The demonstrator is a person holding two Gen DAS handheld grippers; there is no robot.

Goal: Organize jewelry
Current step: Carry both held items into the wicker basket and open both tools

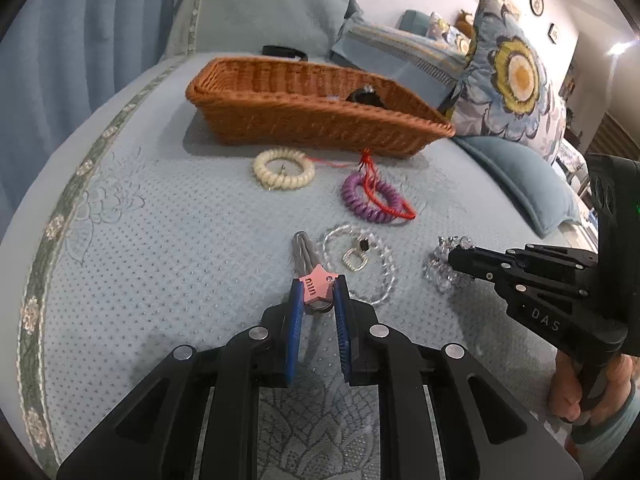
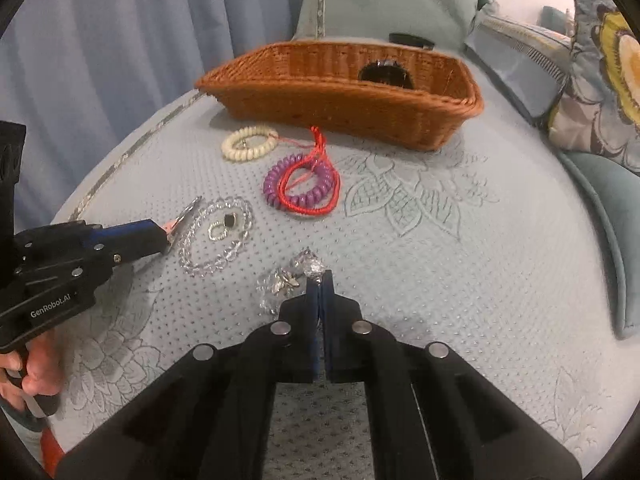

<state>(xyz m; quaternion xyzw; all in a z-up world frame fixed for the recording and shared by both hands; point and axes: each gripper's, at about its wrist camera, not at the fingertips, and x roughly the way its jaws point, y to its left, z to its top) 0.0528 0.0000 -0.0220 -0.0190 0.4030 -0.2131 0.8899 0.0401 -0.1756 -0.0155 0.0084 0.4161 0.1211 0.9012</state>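
Observation:
My left gripper (image 1: 318,286) is shut on a pink star hair clip (image 1: 316,285) lying on the bed; it also shows in the right wrist view (image 2: 166,236). My right gripper (image 2: 320,278) is shut on a clear crystal piece (image 2: 312,266), also visible in the left wrist view (image 1: 450,264). A clear bead bracelet (image 1: 360,262) with a small silver ring inside lies between them. A purple coil band (image 1: 370,198) under a red cord (image 1: 384,200) and a cream coil band (image 1: 284,168) lie nearer the wicker basket (image 1: 304,120), which holds a dark item (image 1: 366,98).
The blue quilted bedspread (image 2: 440,260) carries everything. Pillows (image 1: 516,92) stand to the right, a blue cushion (image 2: 600,200) beside them. A curtain (image 2: 120,40) hangs behind at left. A black object (image 1: 284,51) lies behind the basket.

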